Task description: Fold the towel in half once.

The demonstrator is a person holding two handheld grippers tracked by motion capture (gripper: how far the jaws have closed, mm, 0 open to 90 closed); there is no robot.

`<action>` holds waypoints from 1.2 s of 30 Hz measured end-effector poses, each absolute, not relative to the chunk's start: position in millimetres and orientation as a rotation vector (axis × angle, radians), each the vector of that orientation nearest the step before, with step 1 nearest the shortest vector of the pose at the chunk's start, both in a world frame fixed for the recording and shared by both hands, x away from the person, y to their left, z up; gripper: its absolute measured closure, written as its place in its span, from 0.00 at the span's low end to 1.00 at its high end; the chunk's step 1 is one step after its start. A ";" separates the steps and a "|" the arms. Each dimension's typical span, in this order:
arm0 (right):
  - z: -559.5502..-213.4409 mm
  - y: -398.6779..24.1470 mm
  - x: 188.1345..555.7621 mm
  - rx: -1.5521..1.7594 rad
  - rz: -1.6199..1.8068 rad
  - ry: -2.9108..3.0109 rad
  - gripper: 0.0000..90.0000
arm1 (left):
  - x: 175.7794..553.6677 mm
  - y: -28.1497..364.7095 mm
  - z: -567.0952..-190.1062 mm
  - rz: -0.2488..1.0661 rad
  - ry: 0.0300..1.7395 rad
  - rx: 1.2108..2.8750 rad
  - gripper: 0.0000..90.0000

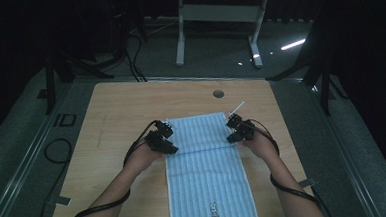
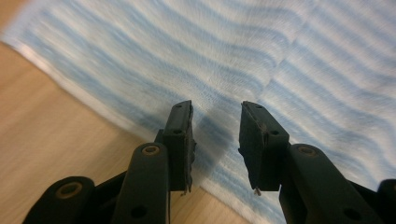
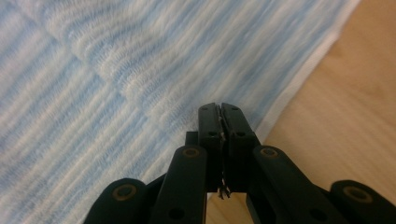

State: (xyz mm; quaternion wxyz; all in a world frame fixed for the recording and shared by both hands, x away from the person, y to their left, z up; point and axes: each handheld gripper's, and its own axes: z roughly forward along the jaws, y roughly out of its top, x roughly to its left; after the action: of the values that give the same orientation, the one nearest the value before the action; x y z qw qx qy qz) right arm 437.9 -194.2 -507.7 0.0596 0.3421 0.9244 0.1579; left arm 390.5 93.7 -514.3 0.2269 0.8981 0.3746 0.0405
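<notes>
A blue-and-white striped towel (image 1: 204, 163) lies lengthwise on the wooden table (image 1: 126, 107), its far part doubled back over the middle. The near end, with a small rabbit print (image 1: 214, 212), reaches the front edge. My left gripper (image 1: 171, 138) is at the towel's left edge. In the left gripper view its jaws (image 2: 215, 112) stand apart over the towel (image 2: 187, 56), with nothing pressed between them. My right gripper (image 1: 231, 129) is at the right edge. In the right gripper view it (image 3: 219, 106) is shut where a raised fold of the towel (image 3: 116, 70) ends.
A round hole (image 1: 218, 93) sits in the tabletop beyond the towel. Bare wood lies left and right of the cloth. Black cables (image 1: 93, 209) trail back from both hands. A white table frame (image 1: 216, 12) and dark stands are on the floor behind.
</notes>
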 end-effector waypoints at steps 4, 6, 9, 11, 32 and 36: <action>-516.1 -192.0 430.3 1.008 0.453 2.825 0.97 | 394.0 96.7 -525.1 0.095 1.057 2.484 0.74; -516.7 -192.2 428.7 1.013 0.464 2.824 0.97 | 396.7 98.8 -524.7 0.104 1.071 2.478 0.74; -517.7 -190.0 428.3 1.022 0.463 2.838 0.98 | 400.6 100.6 -524.5 0.123 1.069 2.498 0.74; -517.9 -186.0 427.3 1.012 0.464 2.845 0.98 | 402.7 102.7 -524.3 0.164 1.080 2.509 0.74; -521.5 -181.5 416.7 1.012 0.554 2.861 0.98 | 393.2 120.2 -524.8 0.061 1.014 2.523 0.72; -520.6 -181.7 407.3 1.000 0.532 2.893 0.98 | 385.3 118.2 -522.0 0.002 0.966 2.562 0.72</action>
State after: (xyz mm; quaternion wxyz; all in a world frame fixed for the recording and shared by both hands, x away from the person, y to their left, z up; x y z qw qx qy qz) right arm 407.3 -181.7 -520.6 0.0175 0.3219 0.9310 0.1711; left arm 385.3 118.2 -522.0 0.2001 0.9168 0.3457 0.0007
